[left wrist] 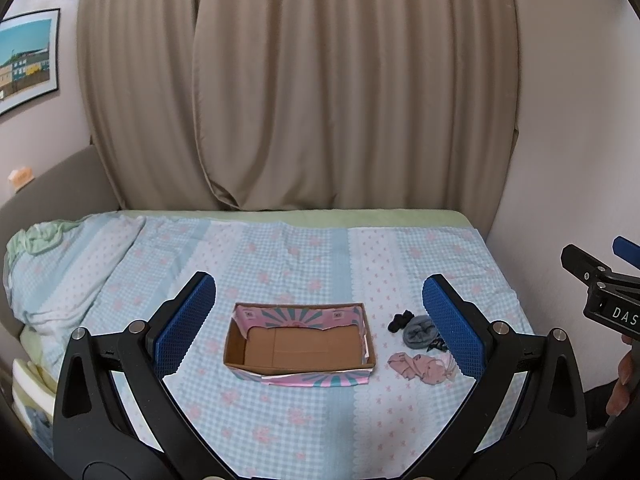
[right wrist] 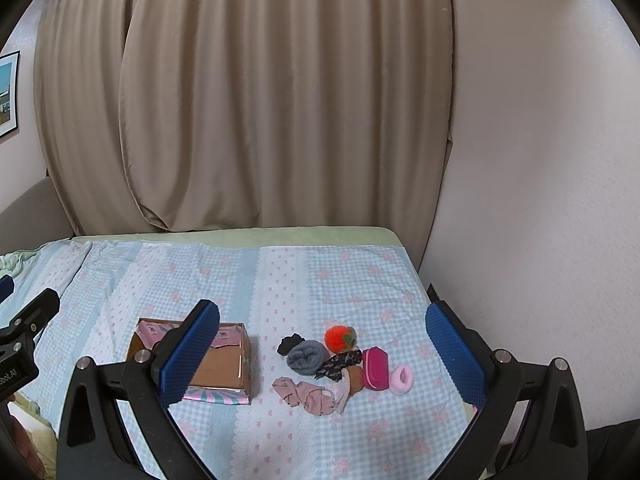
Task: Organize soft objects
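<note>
soft items beside an empty box, both claws spread wide

the left gripper point(left wrist: 318, 326) and right gripper point(right wrist: 322, 354) hover above the bed point(right wrist: 344, 280), jaws wide, holding nothing. the cardboard box point(left wrist: 300, 344) sits open and bare inside. just to its right lies a touching heap: grey rolled sock point(right wrist: 306, 354), pink crumpled cloth point(right wrist: 310, 396), orange pompom point(right wrist: 340, 338), magenta pouch point(right wrist: 376, 368). all look light and yielding; pinch each across its bulk.

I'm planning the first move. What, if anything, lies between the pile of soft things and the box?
Nothing visible: only a bare strip of bedsheet separates the pile from the open cardboard box, which looks empty. Both tools hang open above the bed.
</note>
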`<state>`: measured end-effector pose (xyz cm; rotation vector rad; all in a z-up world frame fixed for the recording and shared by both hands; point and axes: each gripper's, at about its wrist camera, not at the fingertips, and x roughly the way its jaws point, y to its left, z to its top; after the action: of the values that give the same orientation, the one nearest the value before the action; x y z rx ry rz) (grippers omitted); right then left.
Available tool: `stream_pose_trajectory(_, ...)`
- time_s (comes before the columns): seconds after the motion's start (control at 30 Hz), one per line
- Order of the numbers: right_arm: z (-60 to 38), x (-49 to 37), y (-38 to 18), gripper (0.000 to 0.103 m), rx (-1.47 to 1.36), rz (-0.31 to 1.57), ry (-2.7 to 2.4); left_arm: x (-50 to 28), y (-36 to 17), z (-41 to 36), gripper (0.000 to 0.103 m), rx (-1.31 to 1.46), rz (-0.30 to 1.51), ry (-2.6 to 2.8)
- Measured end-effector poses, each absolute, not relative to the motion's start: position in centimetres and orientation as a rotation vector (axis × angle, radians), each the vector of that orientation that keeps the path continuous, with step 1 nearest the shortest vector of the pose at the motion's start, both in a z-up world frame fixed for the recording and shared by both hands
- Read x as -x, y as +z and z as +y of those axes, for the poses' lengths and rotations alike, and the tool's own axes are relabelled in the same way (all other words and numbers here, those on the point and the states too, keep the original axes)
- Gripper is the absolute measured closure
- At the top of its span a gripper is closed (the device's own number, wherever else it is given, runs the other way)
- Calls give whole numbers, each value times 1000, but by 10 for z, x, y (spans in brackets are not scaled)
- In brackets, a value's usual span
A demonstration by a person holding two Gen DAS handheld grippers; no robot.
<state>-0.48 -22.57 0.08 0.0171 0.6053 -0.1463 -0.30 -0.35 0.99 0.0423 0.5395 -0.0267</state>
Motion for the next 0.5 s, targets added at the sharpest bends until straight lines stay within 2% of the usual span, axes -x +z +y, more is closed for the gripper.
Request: stream_pose_trajectory(0.5,-221,5,0,0,-13,603,-146,3,10,-3,1,-34,538,-23)
